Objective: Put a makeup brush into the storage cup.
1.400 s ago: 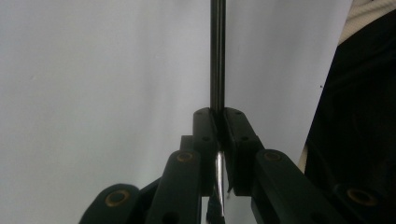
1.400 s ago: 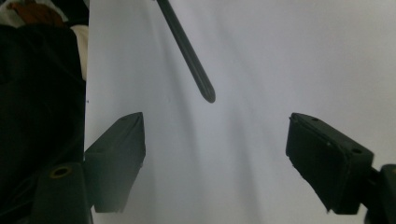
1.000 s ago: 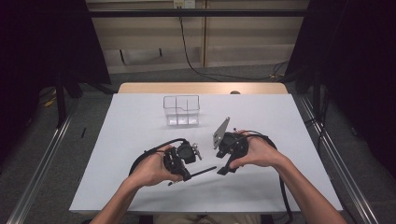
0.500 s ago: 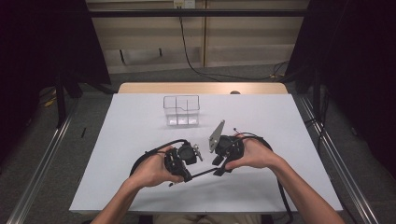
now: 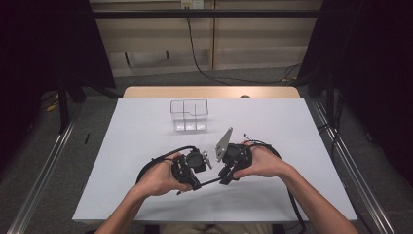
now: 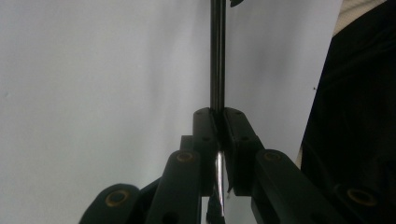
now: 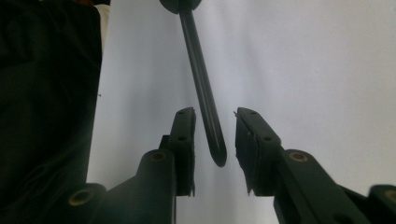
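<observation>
The left gripper is clenched on a thin black rod held low over the white table. The right gripper has just been closing; its pads flank the rod's free end without contact. Step in hand: second grip or handover; next, the right jaws must close squarely on the rod.

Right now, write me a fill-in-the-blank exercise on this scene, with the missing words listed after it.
1. The left gripper is shut on a thin dark ____.
2. The rod's free end lies between the right gripper's jaws, which have just been ____ but do not yet press on it.
3. At the far side of the white table stands a clear ____, apart from both hands.

Missing words: rod; closing; box
</observation>
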Demonstrator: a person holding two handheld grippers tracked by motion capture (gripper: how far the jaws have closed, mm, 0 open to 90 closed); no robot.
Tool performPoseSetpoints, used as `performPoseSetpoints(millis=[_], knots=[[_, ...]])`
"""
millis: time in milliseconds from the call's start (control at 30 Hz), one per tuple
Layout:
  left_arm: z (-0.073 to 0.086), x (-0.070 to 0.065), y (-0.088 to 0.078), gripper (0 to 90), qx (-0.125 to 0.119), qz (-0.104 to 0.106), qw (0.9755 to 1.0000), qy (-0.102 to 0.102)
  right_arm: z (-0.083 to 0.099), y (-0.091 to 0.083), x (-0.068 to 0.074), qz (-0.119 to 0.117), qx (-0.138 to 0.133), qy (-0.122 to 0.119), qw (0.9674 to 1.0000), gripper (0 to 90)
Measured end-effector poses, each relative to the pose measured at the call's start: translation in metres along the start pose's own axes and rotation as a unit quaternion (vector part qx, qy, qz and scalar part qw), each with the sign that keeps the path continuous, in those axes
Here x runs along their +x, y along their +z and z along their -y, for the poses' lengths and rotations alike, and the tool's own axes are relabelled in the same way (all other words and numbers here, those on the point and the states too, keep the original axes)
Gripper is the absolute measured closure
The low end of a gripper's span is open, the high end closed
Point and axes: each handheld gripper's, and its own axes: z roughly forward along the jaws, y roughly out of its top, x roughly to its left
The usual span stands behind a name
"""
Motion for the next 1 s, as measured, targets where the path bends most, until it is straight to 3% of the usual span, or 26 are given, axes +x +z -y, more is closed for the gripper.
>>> performPoseSetpoints(millis=[333,467,700,1000], knots=[[0.0010,-0.0001,0.0010,84.2,-0.005,-0.005,1.0000,0.001,0.0003,0.0003,0.0009,-0.006,-0.007,-0.011,0.9999,75.6],[0.0007,-0.0004,0.0022,84.2,-0.003,-0.002,0.9999,0.011,0.0000,0.0013,0.0021,-0.005,-0.005,-0.015,0.9999,81.0],[0.0008,-0.0011,0.0022,84.1,-0.002,-0.002,0.9998,0.022,0.0007,0.0043,0.0033,-0.011,0.000,-0.032,0.9994,82.9],[0.0049,0.0018,-0.0013,83.4,-0.018,0.003,0.9995,0.026,0.0021,0.0054,0.0052,-0.007,-0.001,-0.046,0.9989,84.2]])
